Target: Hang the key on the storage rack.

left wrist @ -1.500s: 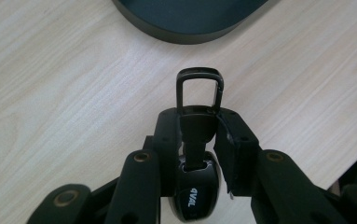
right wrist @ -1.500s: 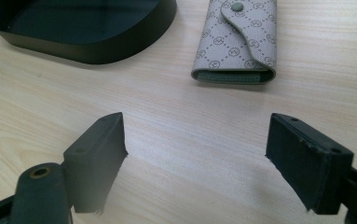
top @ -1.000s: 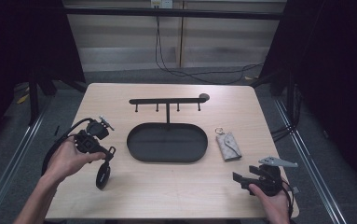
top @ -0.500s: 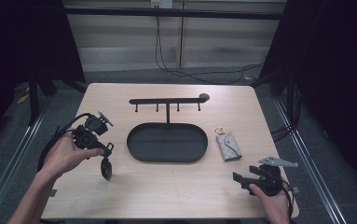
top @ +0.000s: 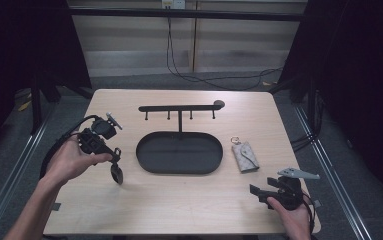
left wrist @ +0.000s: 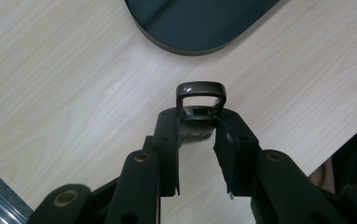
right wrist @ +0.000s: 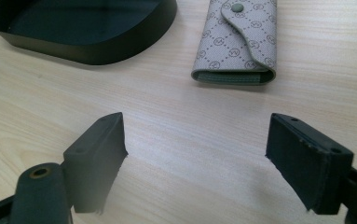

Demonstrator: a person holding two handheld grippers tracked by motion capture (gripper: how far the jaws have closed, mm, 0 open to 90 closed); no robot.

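My left gripper point(top: 115, 161) hovers over the table's left side, just left of the black oval tray point(top: 179, 171). Its jaws are shut on a dark brown object with a squared loop point(left wrist: 200, 93), which sticks out past the fingertips point(left wrist: 167, 128) and hangs below the gripper point(top: 117, 174). My right gripper point(top: 260, 190) rests low at the front right corner, open with nothing between its pads point(right wrist: 102, 140). Ahead of the right gripper point(right wrist: 197, 144) lies a beige patterned key pouch point(right wrist: 239, 39), snapped closed, right of the tray point(right wrist: 97, 53).
A black bar rack with small hooks point(top: 180, 107) stands on a post behind the tray. The key pouch point(top: 245, 156) has a metal ring at its far end. The table edge runs close to my right hand point(top: 291, 215). Cables trail from both grippers.
My left gripper has shifted slightly right and away from the person, toward the tray, carrying the looped object with it. The right gripper has stayed where it was.
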